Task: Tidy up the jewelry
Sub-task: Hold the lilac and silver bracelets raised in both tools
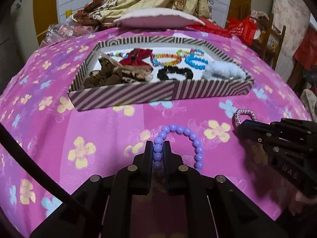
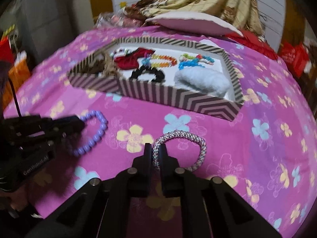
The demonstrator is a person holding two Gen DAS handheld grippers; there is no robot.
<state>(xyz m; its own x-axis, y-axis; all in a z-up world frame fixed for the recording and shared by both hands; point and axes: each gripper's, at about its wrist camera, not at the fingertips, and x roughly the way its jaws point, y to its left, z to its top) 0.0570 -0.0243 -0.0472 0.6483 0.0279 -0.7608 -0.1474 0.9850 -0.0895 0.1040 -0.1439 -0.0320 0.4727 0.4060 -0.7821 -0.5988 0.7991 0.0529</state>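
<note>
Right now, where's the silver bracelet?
The silver bracelet lies on the pink cloth before the striped box, pinched in the right gripper; the purple bead bracelet is to its left.

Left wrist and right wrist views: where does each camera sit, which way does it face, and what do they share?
Left wrist: sits on the left gripper, looking forward and down along its fingers, shut on the purple bead bracelet; the right gripper shows at the right.
Right wrist: sits on the right gripper, facing likewise, shut on the sparkly bangle; the left gripper shows at the left.
Shared: the striped box of jewelry, the pink floral cloth, both bracelets.
</note>
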